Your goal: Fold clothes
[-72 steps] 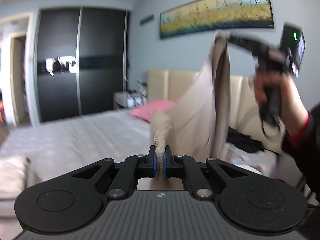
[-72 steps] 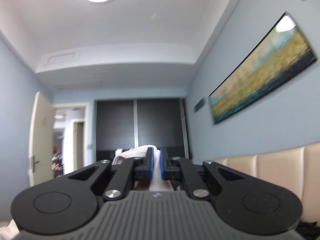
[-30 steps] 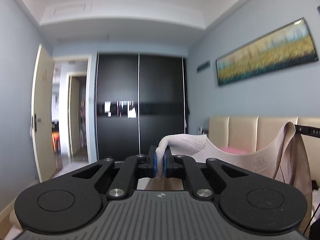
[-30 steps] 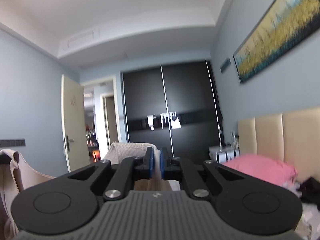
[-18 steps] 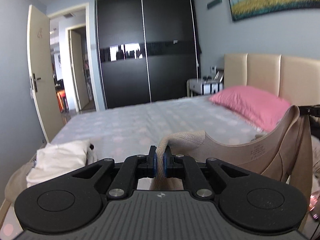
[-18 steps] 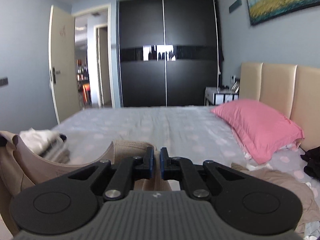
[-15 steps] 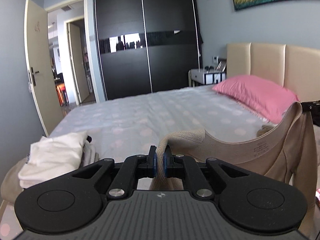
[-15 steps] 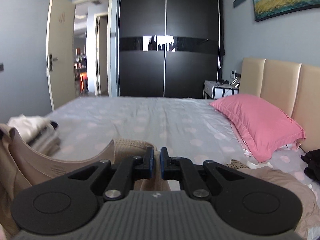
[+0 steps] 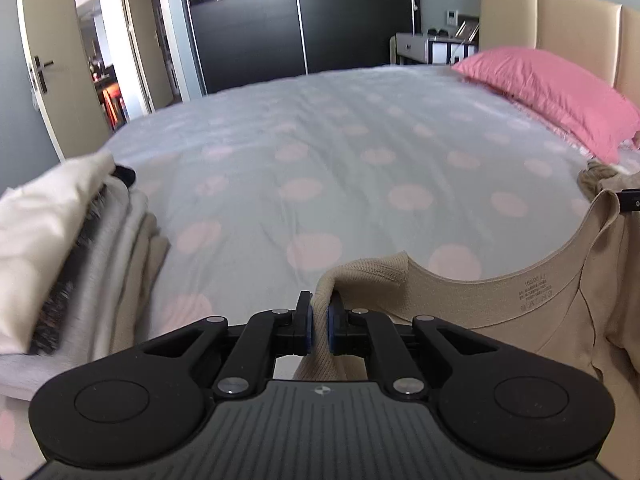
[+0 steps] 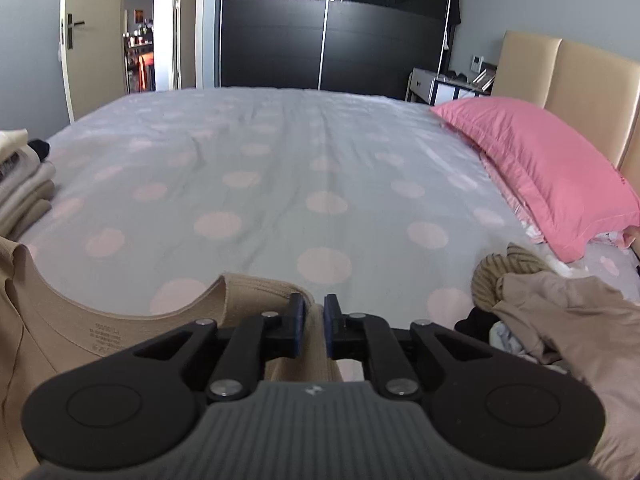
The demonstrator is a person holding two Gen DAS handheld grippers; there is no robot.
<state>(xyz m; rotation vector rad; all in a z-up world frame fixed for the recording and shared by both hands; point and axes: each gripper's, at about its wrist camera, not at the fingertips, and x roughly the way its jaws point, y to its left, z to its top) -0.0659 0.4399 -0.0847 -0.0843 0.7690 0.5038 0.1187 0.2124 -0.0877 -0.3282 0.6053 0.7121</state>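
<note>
A beige top [image 9: 500,304] hangs between two handheld grippers, above the near edge of a bed [image 9: 340,152] with a grey sheet dotted in pink. The left gripper [image 9: 319,318] is nearly closed, pinching one ribbed shoulder of the top. The right gripper [image 10: 313,318] is likewise nearly closed, pinching the other shoulder. The scooped neckline sags between them, with a printed size label just under its edge.

The top looks thin, soft and light. It will likely droop wherever it is unsupported and wrinkle easily, so the thicker ribbed shoulder seams seem the best places to hold.

Counted: one top in hand and two grippers. One pile of folded clothes [image 9: 60,248] sits at the left edge of the bed; how many pieces it holds is unclear. One loose heap of unfolded clothes [image 10: 552,312] lies at the right, near one pink pillow [image 10: 540,168]. One black wardrobe [image 10: 336,28] stands beyond the bed, beside one open door [image 10: 88,32].
</note>
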